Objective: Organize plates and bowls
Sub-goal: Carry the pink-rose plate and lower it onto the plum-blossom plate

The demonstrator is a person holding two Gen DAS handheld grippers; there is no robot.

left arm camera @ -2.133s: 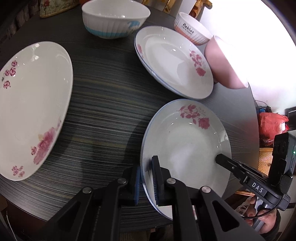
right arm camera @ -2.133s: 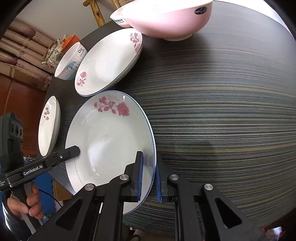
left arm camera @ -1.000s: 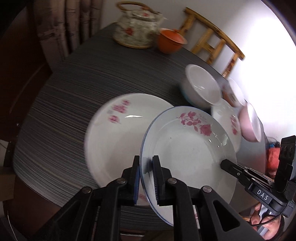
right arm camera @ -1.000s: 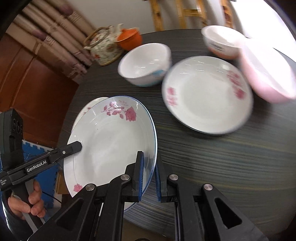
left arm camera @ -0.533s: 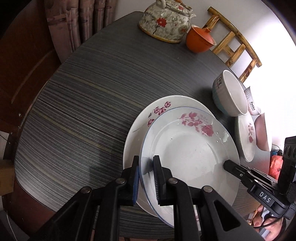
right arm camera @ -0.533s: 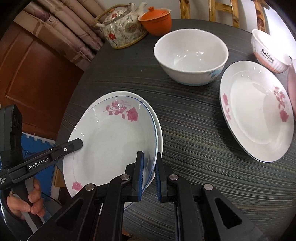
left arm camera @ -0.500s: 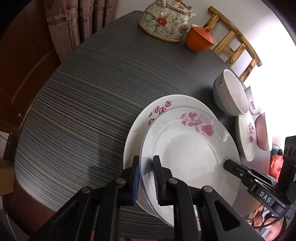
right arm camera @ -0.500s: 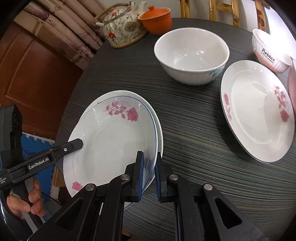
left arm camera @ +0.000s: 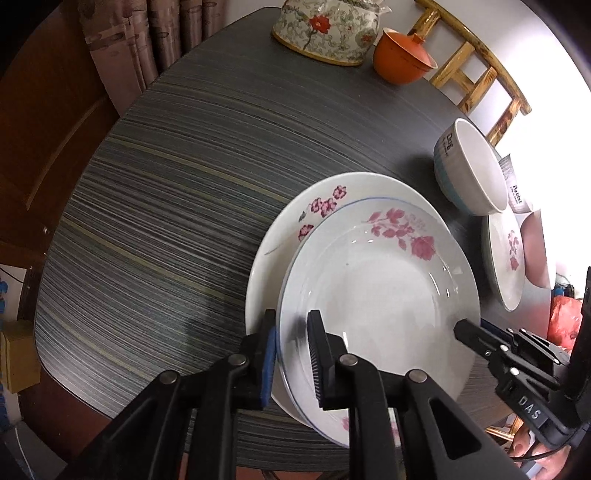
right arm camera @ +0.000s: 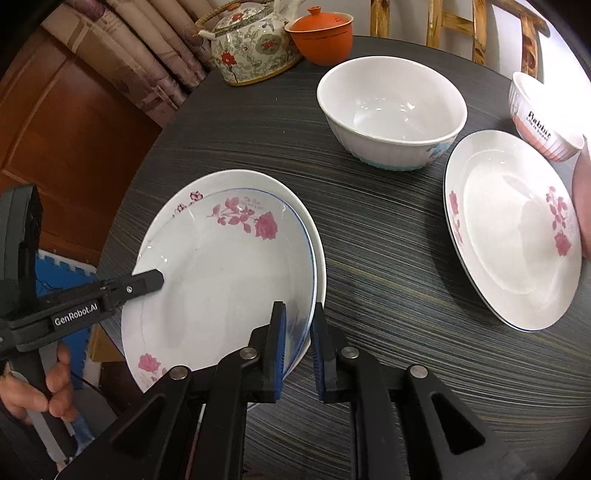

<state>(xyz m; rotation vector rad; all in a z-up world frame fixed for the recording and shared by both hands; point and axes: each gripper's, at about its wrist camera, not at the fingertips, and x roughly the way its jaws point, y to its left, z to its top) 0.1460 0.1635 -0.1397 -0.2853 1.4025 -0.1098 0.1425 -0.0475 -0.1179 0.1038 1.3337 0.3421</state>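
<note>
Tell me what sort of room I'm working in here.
Most likely a home dining area. A dark striped dining table carries floral plates, a white bowl and a flowered teapot, with a wooden chair pulled up behind it and curtains alongside.

In the right wrist view, 2 plates sit stacked at the near left edge of the table [right arm camera: 369,229]; the upper plate [right arm camera: 221,280] lies inside the lower plate [right arm camera: 255,181], whose rim shows beyond it on the far and right sides; a third plate [right arm camera: 517,240] lies well apart to the right; a large bowl [right arm camera: 391,110] stands between them, farther back; a small bowl [right arm camera: 543,122] stands right of it, just behind the third plate; a teapot [right arm camera: 255,48] and a lidded cup [right arm camera: 321,33] stand side by side at the far edge, the cup on the right.
</note>
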